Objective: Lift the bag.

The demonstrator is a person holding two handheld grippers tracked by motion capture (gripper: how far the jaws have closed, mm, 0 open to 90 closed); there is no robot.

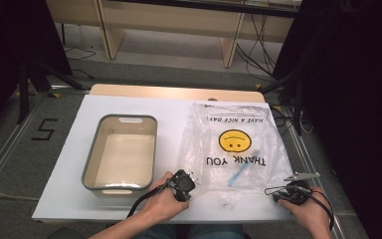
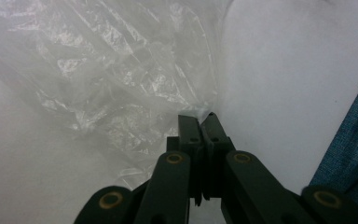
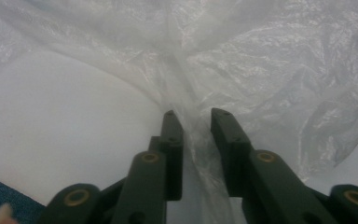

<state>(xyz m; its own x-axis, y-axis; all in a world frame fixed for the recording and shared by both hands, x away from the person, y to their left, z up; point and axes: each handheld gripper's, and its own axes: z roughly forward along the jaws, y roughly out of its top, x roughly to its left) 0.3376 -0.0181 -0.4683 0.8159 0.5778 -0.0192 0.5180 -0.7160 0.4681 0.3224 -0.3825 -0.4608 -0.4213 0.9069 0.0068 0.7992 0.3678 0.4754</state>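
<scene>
A clear plastic bag (image 1: 234, 124) printed with a yellow smiley face and "THANK YOU" lies flat on the white table (image 1: 74, 199), with a thin blue object (image 1: 238, 174) inside it. My left gripper (image 1: 194, 177) is at the bag's near left corner. In the left gripper view its jaws (image 2: 201, 117) are pressed together, with the crinkled film (image 2: 121, 93) running into their tips. My right gripper (image 1: 277, 192) is at the near right corner. In the right gripper view (image 3: 195, 113) a gap shows between the jaws, and a bunched strand of film (image 3: 191, 130) passes through it.
A grey-rimmed empty bin (image 1: 92, 154) stands left of the bag, close to my left hand. The table's front edge is just below both hands. Wooden furniture legs and cables are on the floor beyond the table.
</scene>
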